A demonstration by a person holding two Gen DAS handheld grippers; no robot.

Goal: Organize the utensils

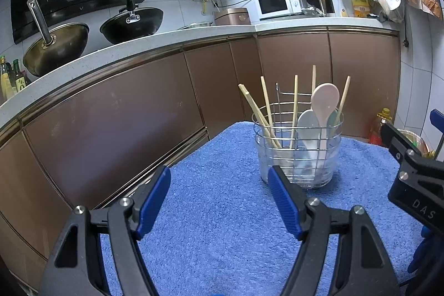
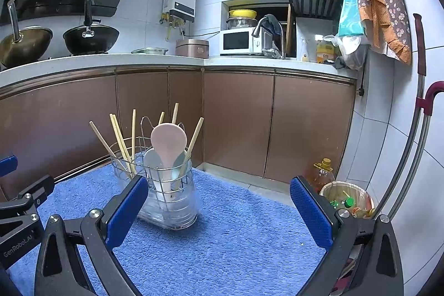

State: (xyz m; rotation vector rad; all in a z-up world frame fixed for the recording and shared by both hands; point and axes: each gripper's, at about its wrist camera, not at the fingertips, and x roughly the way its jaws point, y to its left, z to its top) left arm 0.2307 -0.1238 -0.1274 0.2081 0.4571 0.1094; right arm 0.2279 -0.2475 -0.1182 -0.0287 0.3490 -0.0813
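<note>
Light, stiff chopsticks [image 1: 265,113] and smooth, slippery spoons [image 1: 323,107] standing upright in a wire utensil holder [image 1: 298,154] near the far edge of the blue-towelled table [image 1: 222,212]. Best pinched high on the exposed stems. Left gripper [image 1: 219,201] wide apart, empty, holder just ahead and rightward. Right gripper [image 2: 219,210] likewise spread, empty, holder ahead toward its left finger.

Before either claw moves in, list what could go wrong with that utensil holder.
1. The chopsticks lean outward past the rim of the wire holder; a claw coming down could snag one and flick it out.
2. The holder stands on a soft blue towel, so a sideways tug on the pink spoon might tip it.
3. The open left claw and right claw both face it and could collide.
</note>
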